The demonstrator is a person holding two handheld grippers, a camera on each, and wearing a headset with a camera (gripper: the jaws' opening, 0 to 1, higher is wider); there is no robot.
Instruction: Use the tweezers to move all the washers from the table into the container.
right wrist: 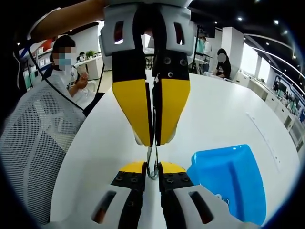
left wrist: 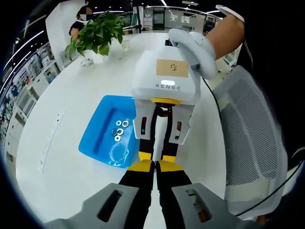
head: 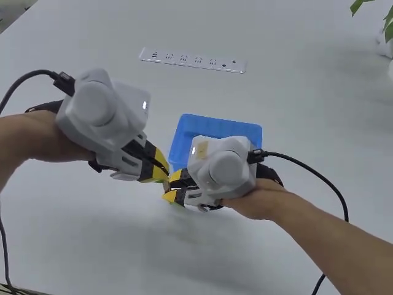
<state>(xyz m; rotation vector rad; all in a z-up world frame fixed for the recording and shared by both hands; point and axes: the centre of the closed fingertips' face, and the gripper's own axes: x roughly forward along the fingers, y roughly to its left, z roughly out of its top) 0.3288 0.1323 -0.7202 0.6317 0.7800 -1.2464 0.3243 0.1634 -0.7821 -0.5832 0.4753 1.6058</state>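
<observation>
Washers (left wrist: 120, 130), several, lie in the blue container (left wrist: 97, 145); the visible desk (left wrist: 62, 181) is bare, so transfer appears nearly complete. Left gripper (left wrist: 153, 166) and right gripper (right wrist: 152, 169) fingers pinch the tweezers (right wrist: 152, 160).

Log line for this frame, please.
left gripper: shut on tweezers | right gripper: shut on tweezers, tip to tip | washers: several in container

White table (head: 307, 92), mesh chair (left wrist: 252, 133), potted plant (left wrist: 97, 33)
</observation>
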